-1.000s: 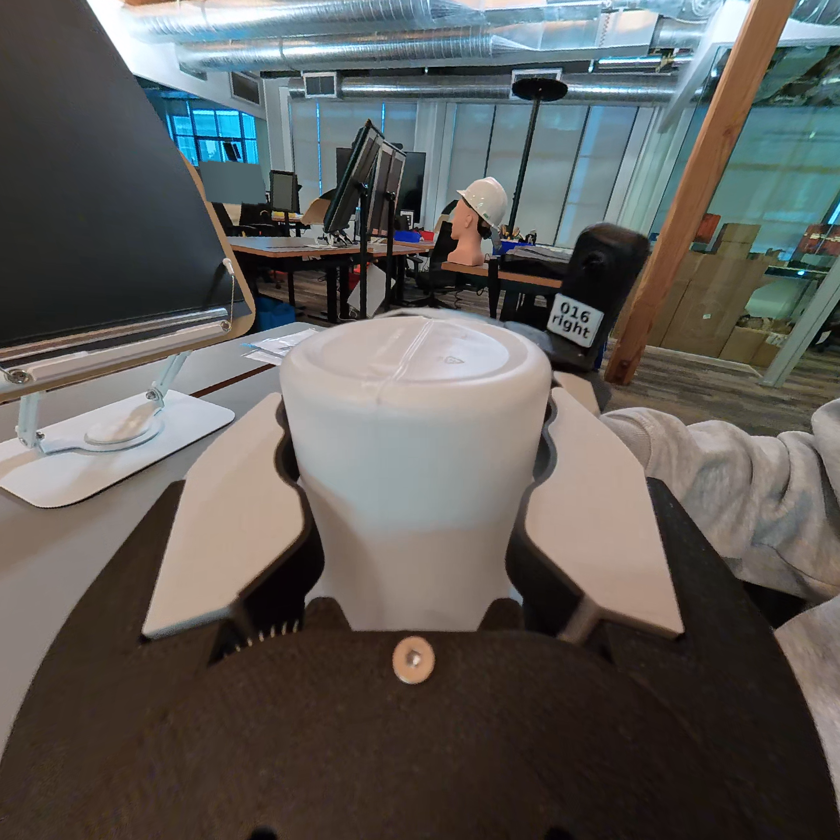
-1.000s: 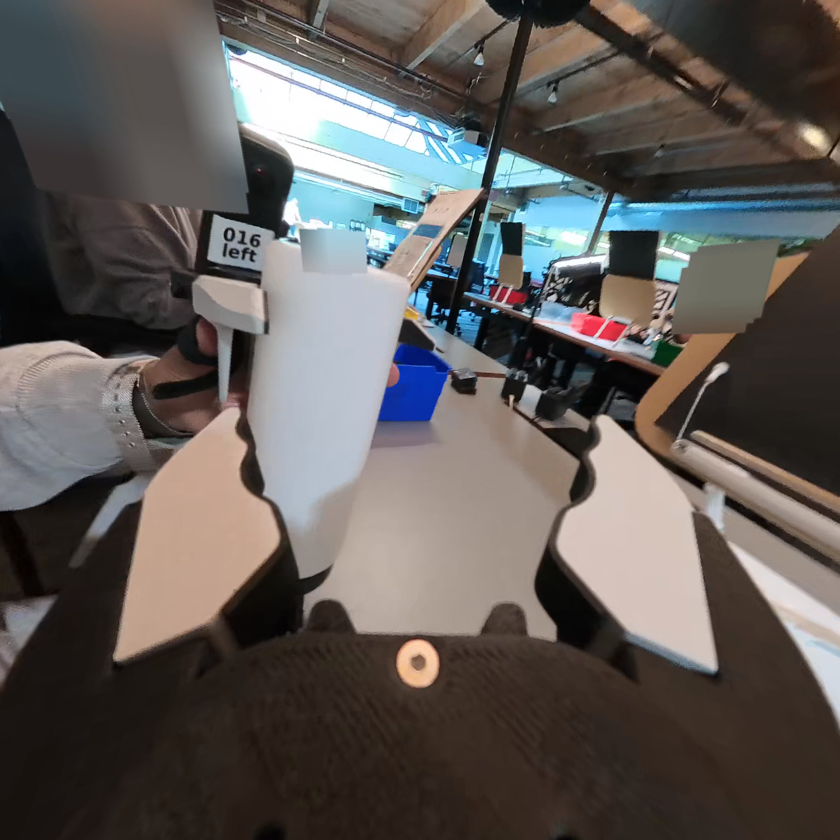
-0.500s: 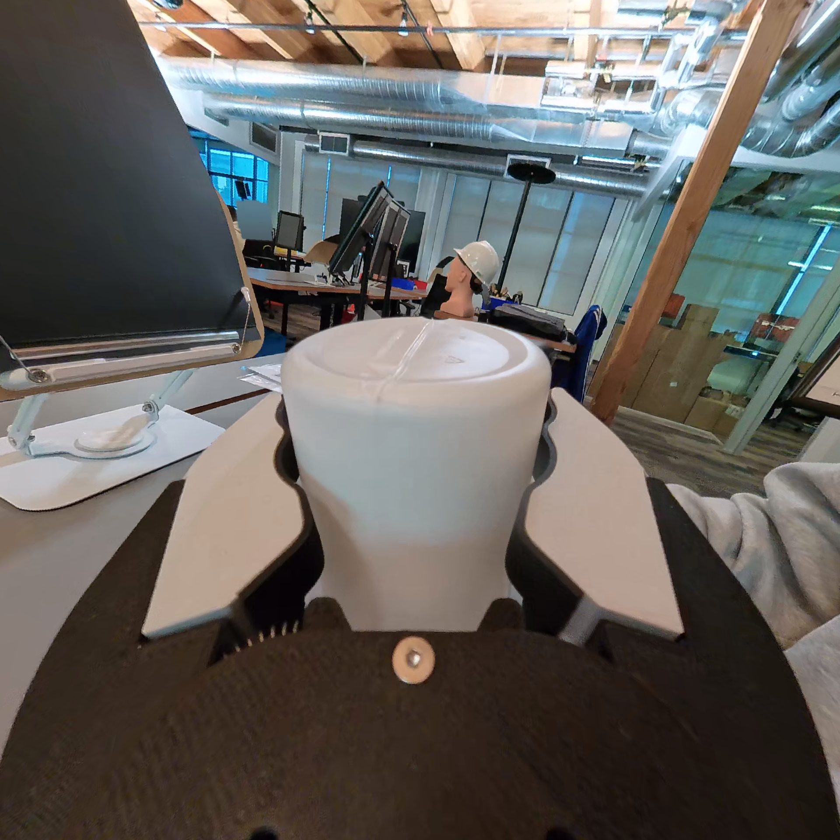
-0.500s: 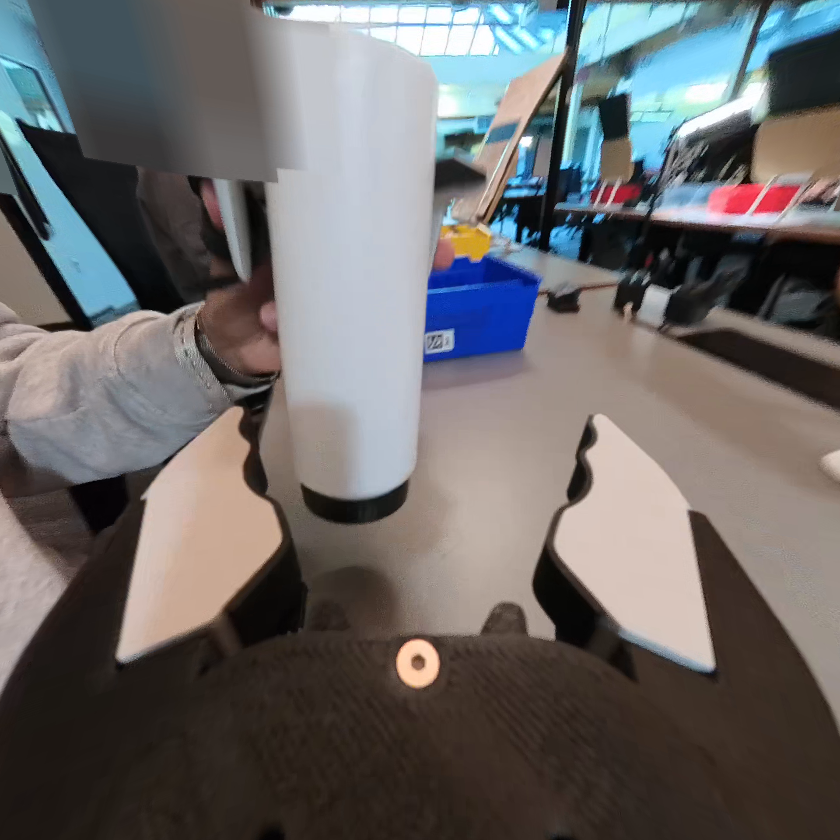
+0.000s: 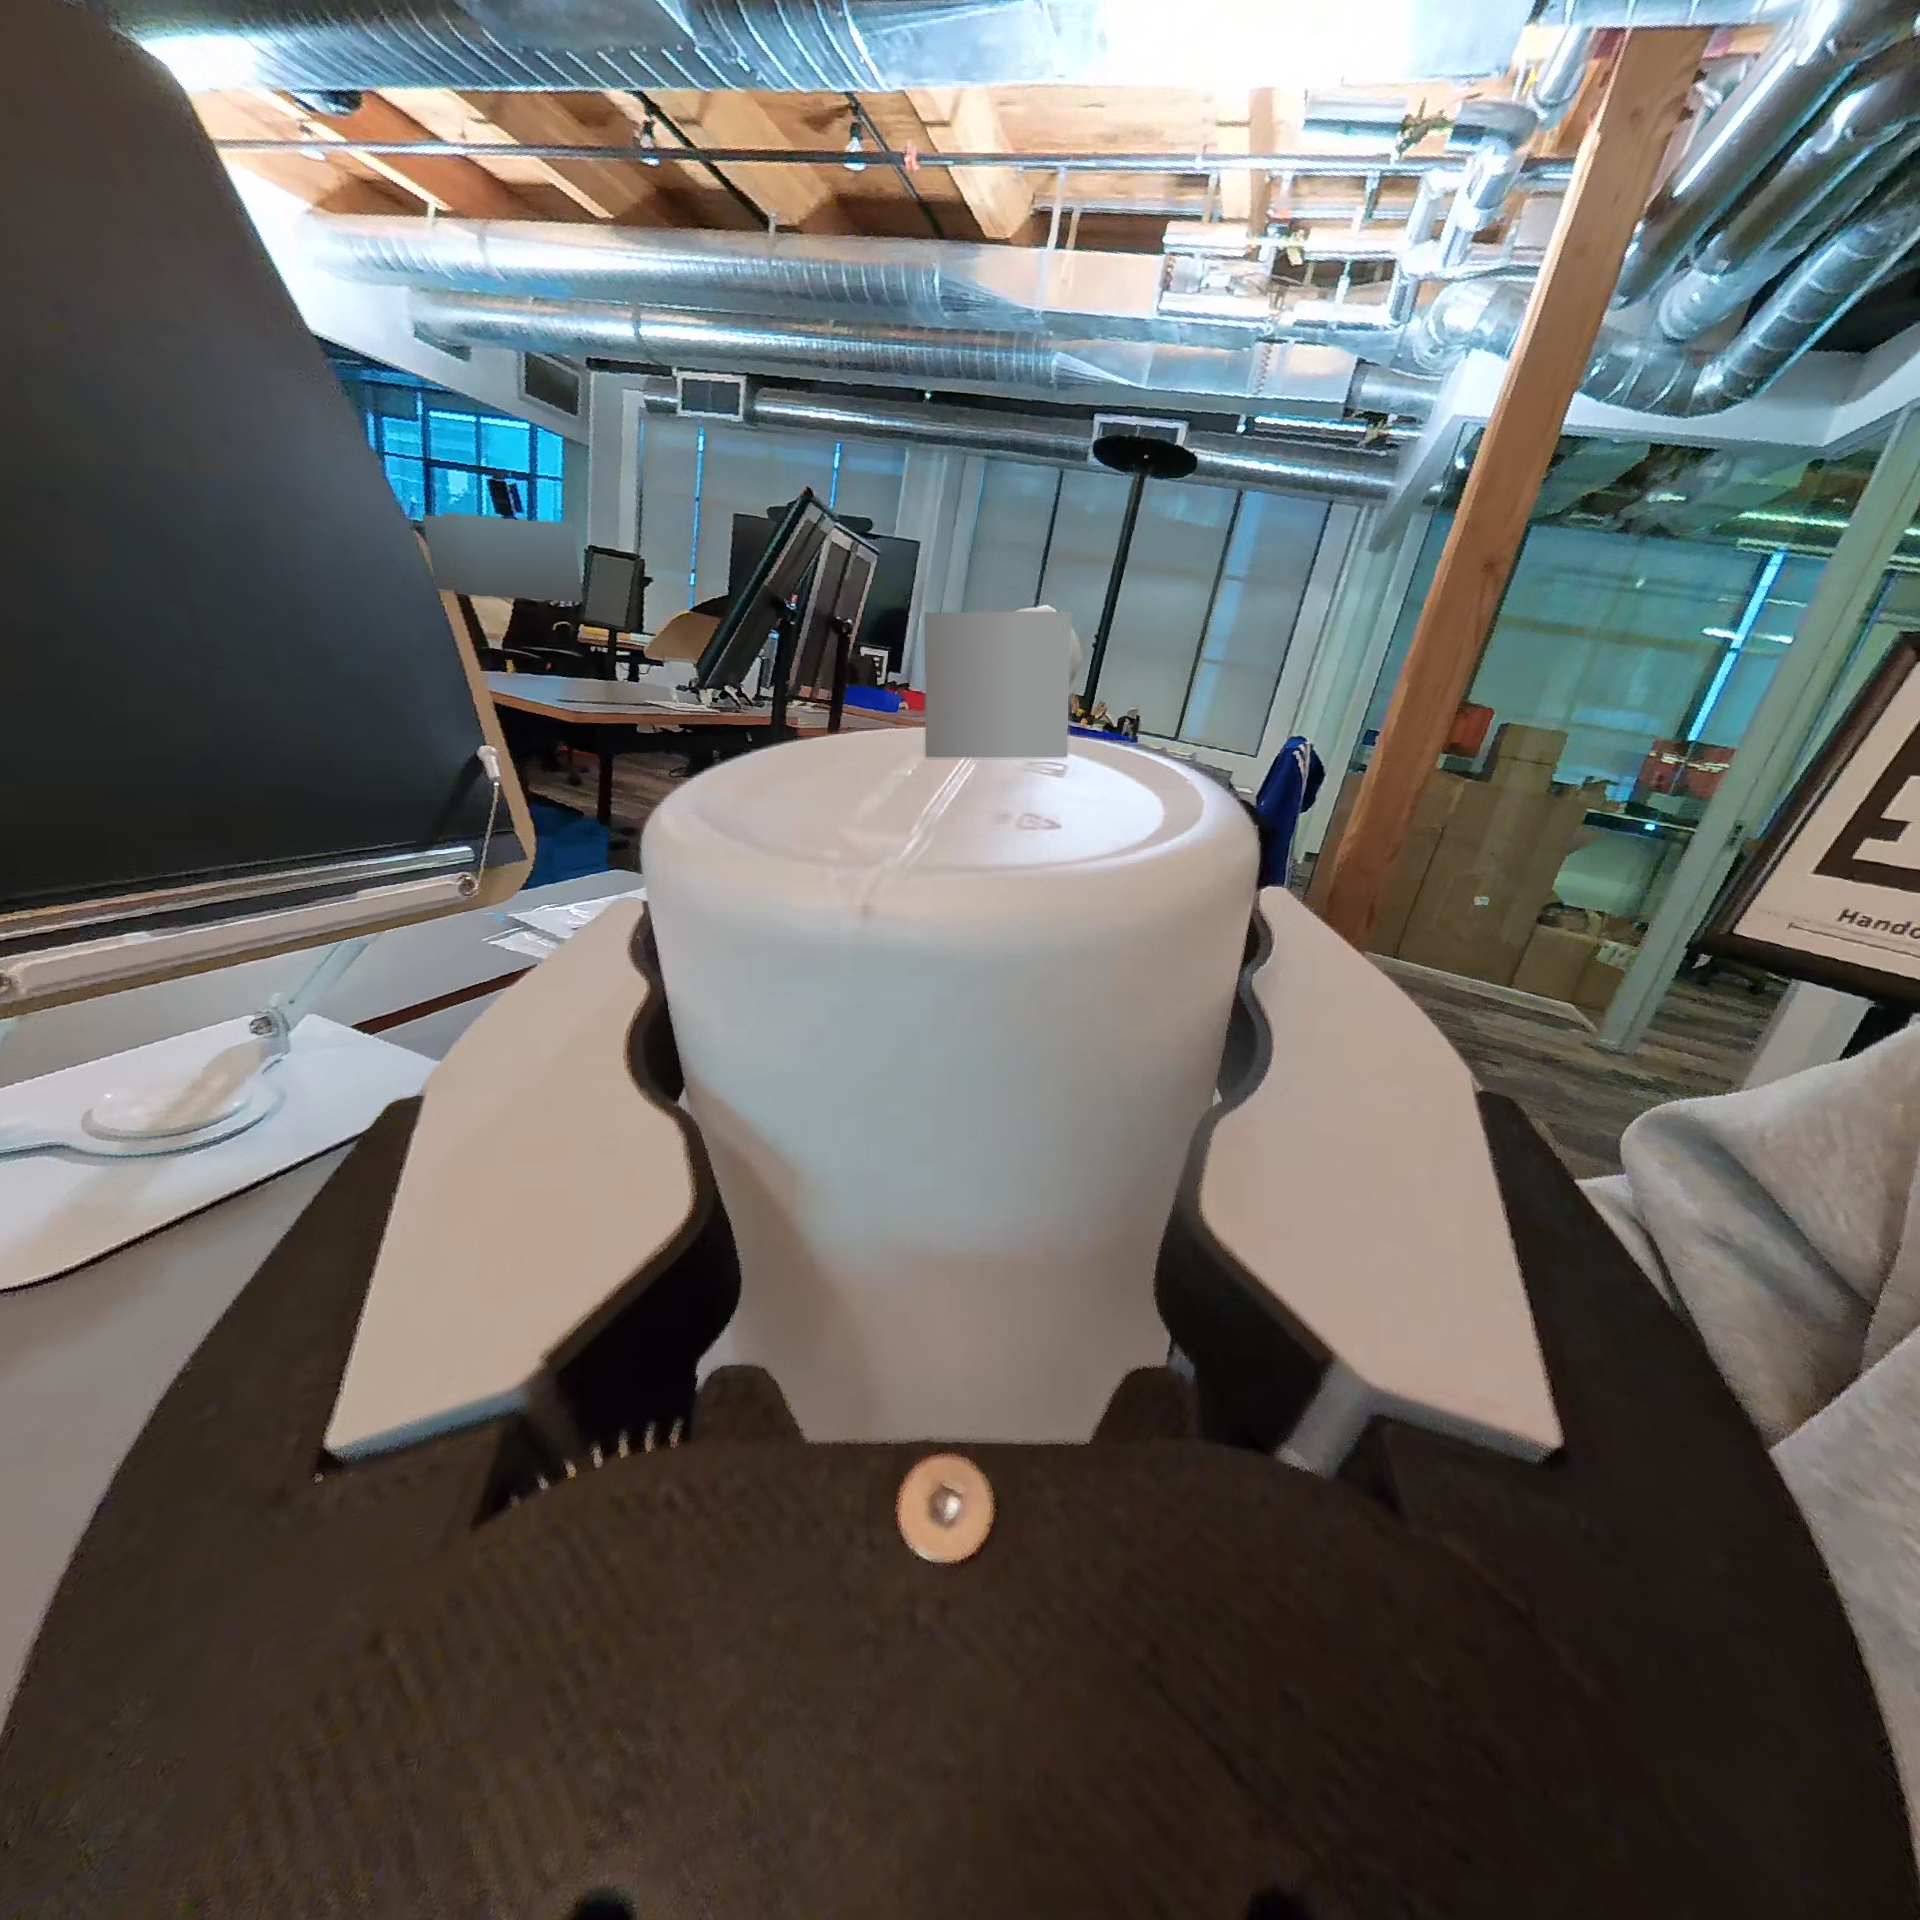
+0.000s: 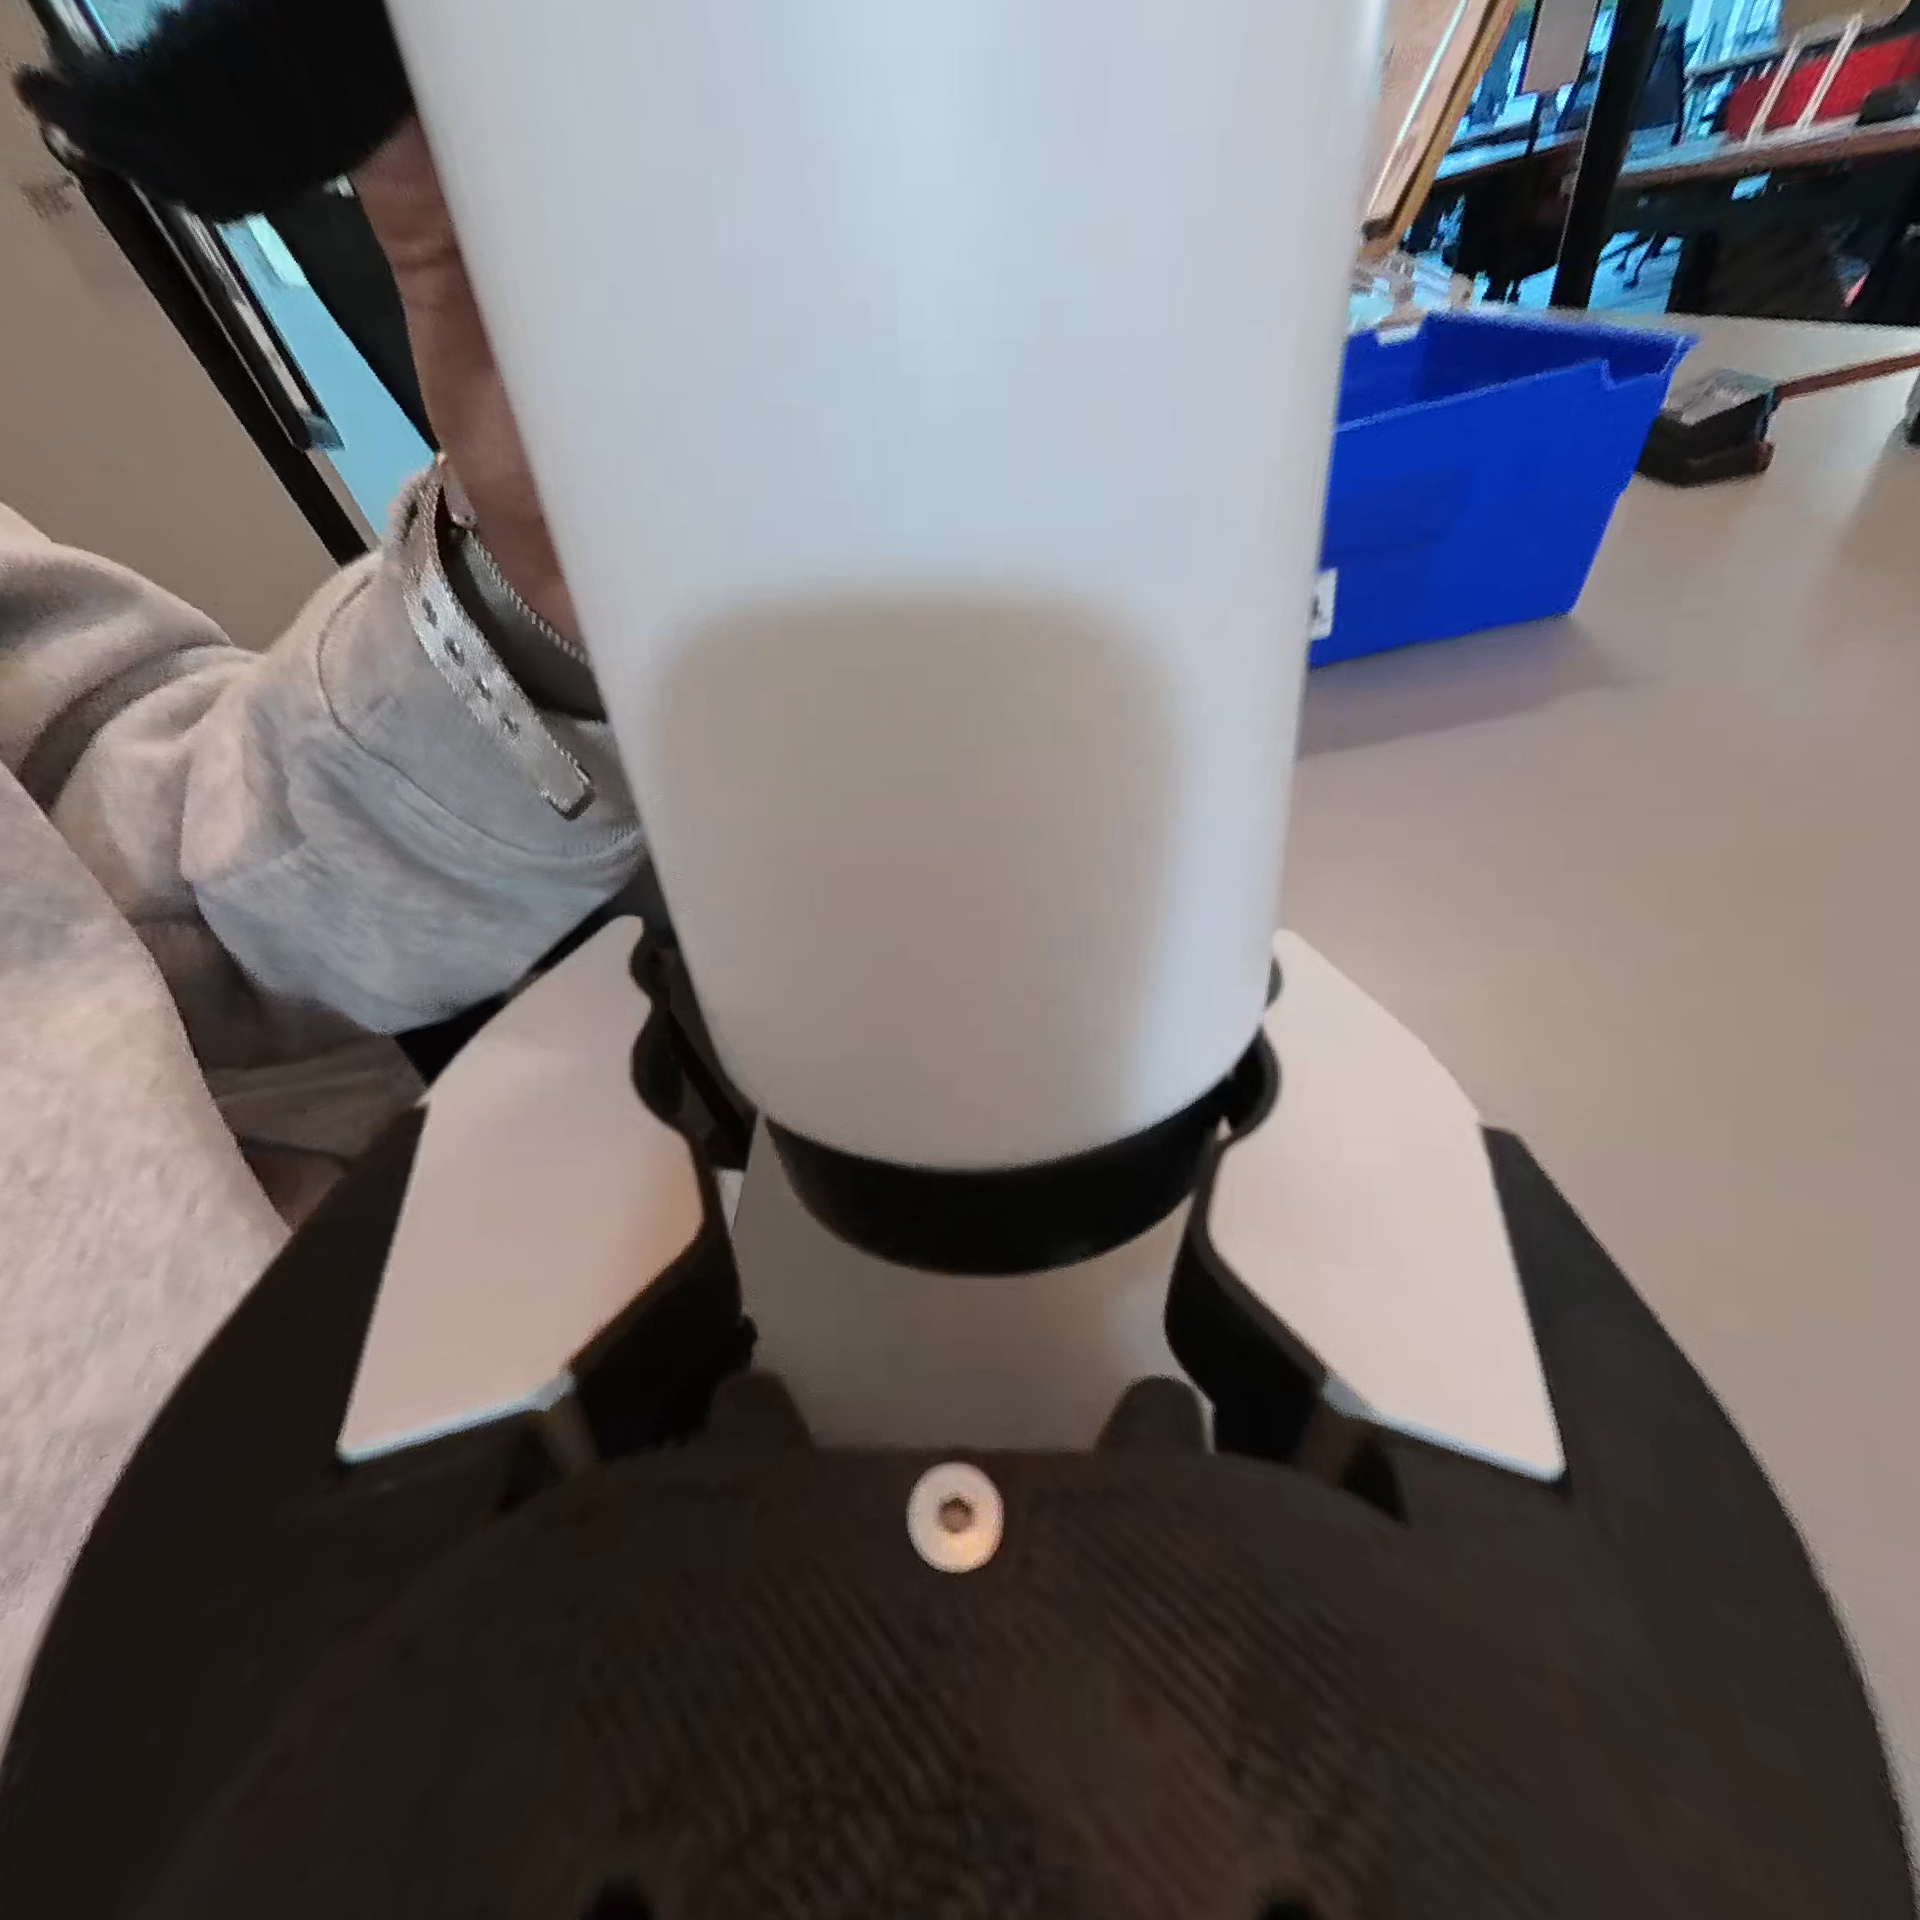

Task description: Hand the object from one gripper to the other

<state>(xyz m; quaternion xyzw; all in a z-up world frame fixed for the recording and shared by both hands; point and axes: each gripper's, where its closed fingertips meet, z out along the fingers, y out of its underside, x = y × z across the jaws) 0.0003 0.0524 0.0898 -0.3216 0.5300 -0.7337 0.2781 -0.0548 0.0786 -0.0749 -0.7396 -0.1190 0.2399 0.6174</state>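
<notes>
A tall white bottle (image 5: 951, 1039) with a black cap (image 6: 987, 1205) is held up above the grey table (image 6: 1610, 935). My left gripper (image 5: 945, 920) is shut on its upper body, and the bottle's flat base faces that camera. My right gripper (image 6: 951, 987) has its jaws against the bottle's sides (image 6: 935, 520) just above the black cap, which hangs between the fingers. Both grippers hold the bottle at the same time. The hand with the left gripper shows behind the bottle in the right wrist view (image 6: 457, 312).
A blue bin (image 6: 1475, 488) stands on the table to the right of the bottle. A dark screen on a white stand (image 5: 156, 1143) is at the left. A grey sleeve (image 6: 312, 779) is at the left, and a wooden post (image 5: 1486, 520) stands farther off. Spacing between my two grippers at the tips: around 15 centimetres.
My right gripper moved in from the side, took the bottle's lower end between its fingers and closed on it. My left gripper kept its grip and tilted upward slightly.
</notes>
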